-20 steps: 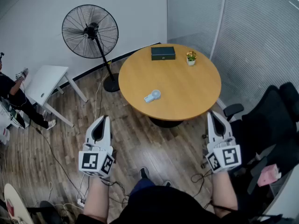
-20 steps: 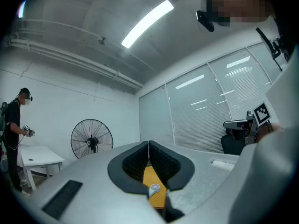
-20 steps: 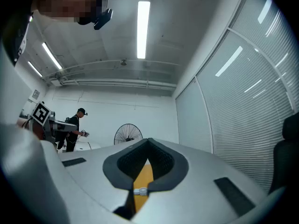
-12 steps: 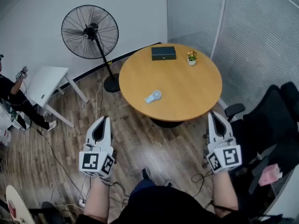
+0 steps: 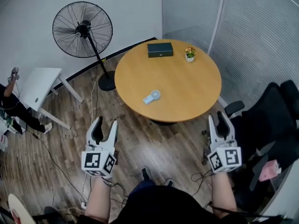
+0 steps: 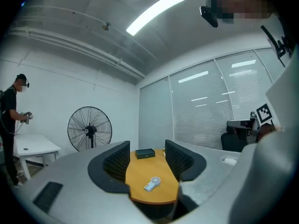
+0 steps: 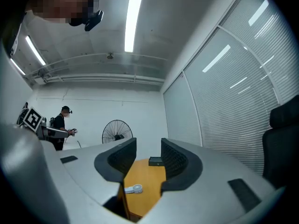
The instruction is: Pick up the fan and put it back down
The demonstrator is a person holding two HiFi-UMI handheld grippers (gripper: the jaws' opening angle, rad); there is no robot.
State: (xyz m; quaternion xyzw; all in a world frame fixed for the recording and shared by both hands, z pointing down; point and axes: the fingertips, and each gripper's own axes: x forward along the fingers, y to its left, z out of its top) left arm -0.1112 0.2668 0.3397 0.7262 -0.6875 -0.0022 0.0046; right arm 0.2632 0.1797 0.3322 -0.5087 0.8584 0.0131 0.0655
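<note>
A person stands on a wood floor point(image 5: 140, 143) at the near side of a round wooden counter point(image 5: 187, 90), a gripper in each hand. The left gripper point(image 5: 104, 122) is released, its jaws spread apart with nothing between them. The right gripper point(image 5: 218, 117) is likewise released and empty. Both are held over the floor and point toward the counter, well apart from anything on it.

The small hand fan point(image 5: 152, 96), white and pale blue, lies flat on the near left part of the counter, close to its edge. Its round head is turned to the right and its handle to the left. In both gripper views it shows far off through the gap between the open jaws, untouched.

At the far side of the counter sit a dark box point(image 5: 160, 49) and, just to its right, a small potted plant point(image 5: 189, 54). A tall black pedestal fan point(image 5: 82, 29) stands on the floor to the far left, near the white wall. A white side table point(image 5: 37, 85) stands further left, and beside it is a second person point(image 5: 11, 101) in dark clothes. A black office chair point(image 5: 275, 120) stands to the right of the counter, and cables trail across the floor at near left.
</note>
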